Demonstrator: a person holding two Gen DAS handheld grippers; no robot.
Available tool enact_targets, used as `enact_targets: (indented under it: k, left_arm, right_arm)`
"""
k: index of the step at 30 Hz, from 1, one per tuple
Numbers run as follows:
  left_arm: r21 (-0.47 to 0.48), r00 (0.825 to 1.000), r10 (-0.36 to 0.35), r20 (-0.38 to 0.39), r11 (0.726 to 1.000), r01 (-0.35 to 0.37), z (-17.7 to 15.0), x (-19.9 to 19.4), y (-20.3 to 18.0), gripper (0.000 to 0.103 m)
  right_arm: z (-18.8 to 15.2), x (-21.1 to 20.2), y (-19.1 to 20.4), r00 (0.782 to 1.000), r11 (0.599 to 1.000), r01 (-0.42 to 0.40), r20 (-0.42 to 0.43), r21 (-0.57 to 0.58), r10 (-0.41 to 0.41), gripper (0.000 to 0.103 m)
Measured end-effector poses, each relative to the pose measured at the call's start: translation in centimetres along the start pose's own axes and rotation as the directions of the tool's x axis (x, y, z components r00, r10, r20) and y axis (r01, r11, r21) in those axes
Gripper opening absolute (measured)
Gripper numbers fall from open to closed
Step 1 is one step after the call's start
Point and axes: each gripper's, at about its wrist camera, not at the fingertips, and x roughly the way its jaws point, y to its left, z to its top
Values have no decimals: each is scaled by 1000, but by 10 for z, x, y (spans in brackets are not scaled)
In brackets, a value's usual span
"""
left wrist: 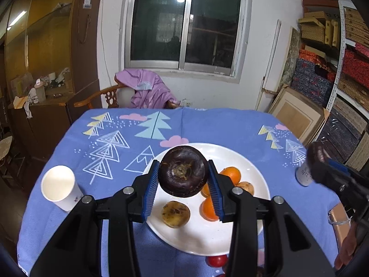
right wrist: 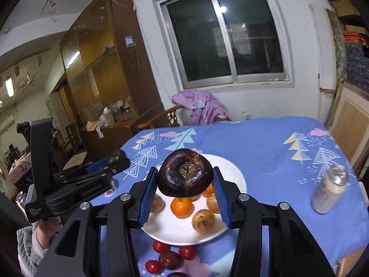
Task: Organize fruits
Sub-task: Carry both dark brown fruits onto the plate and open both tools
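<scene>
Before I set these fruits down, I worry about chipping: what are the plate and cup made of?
The plate looks like glazed white ceramic, judging by its glossy rim. The cup looks like matte paper: thin rim, printed side.

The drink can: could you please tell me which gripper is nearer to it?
Right. The right gripper hovers beside the can; the left gripper is over the plate, farther away.
</scene>
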Motion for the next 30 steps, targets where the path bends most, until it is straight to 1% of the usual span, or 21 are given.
enact_targets:
  k: [2,5,8,10,13,19,24,26,28,29,30]
  left_arm:
    - [-7,999,-6,-37,1000,5,-5,23,6,40]
    - [-26,995,-22,-95,999,20,-16,56,15,40]
    - [-35,989,-28,-148,999,23,-26,85,21,40]
    - [-32,983,-36,-178,999,31,-32,96,22,40]
    - [-37,979,-58,-194,998,51,-37,102,20,40]
    - [30,981,-34,-189,999,41,-42,103,2,40]
    - [37,981,-30,-191,999,38,-44,101,0,41]
    - [38,983,-25,-183,999,33,-43,100,0,47]
    - [42,985,-20,-169,999,27,-42,96,0,58]
    - [43,987,-18,-161,999,25,-41,93,0,60]
    - [41,988,-15,-153,999,22,-40,91,0,66]
  right_arm:
    - [-6,24,3,999,1000,0,-50,-19,-1,48]
    - [-16,59,0,993,999,23,-115,-38,-27,48]
    - [-25,81,-3,986,998,42,-157,-48,-49,48]
    - [-32,93,-5,980,997,57,-189,-60,-67,48]
    - [-38,99,-5,976,996,64,-204,-63,-76,48]
    - [-51,112,-1,968,992,83,-227,-94,-103,49]
    - [-49,108,-3,971,992,88,-213,-90,-105,49]
    - [-48,104,-6,973,994,87,-207,-73,-100,49]
    - [-45,101,-9,975,995,83,-202,-56,-93,49]
    - [-44,100,-11,976,995,82,-197,-49,-90,49]
    - [-42,96,-12,978,996,80,-190,-41,-86,49]
